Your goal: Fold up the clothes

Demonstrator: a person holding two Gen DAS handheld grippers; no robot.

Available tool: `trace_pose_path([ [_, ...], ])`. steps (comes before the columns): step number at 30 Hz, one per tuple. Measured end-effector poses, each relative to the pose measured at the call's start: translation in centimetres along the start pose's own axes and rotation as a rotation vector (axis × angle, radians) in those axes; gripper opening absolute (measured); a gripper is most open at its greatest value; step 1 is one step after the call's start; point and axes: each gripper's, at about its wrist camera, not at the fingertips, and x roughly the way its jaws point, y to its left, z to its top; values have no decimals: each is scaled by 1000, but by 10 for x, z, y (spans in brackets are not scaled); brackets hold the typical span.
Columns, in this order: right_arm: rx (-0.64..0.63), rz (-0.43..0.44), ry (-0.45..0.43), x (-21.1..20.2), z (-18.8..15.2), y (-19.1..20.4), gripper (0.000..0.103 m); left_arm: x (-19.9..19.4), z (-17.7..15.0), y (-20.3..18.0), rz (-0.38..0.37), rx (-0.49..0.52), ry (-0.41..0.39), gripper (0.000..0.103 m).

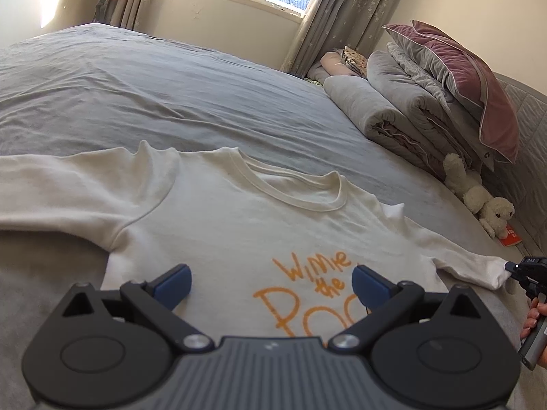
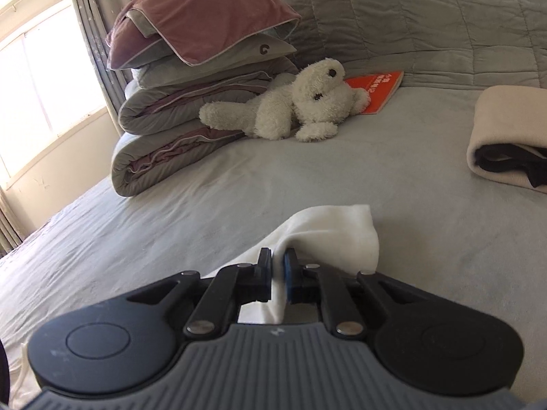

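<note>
The shirt (image 1: 239, 225) lies front-up and spread flat across the lower half of the left wrist view, both sleeves out to the sides and the collar toward the middle of the frame, so no fold has been made in it yet; the work on it looks to be only starting. A folded cream bundle (image 2: 509, 143) at the right edge of the right wrist view may be an earlier piece done (that is a guess). The right gripper (image 2: 278, 266), low in the centre of its frame, points gently downward with its jaws clamped on the sleeve end (image 2: 328, 232), the white cloth bunching up past the pads. The left gripper (image 1: 271, 282) hovers over the shirt's chest print, tilted down, jaws wide apart and holding nothing.
</note>
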Motion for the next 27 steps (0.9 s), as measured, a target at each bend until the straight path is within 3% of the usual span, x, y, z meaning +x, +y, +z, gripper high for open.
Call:
trace_pose_path([
  [6,-74,164,-43,-29,5,49,10,-3,4,3,-26,-26,1,101],
  [12,-184,338,-20,-59,-10,106,10,-5,8,6,-79,-53,23,99],
  [18,-326,502,33,-86,-42,158,10,-4,8,13,-172,-138,48,99],
  [27,-535,637,153,-98,-101,203,10,-4,9,22,-255,-227,66,99],
])
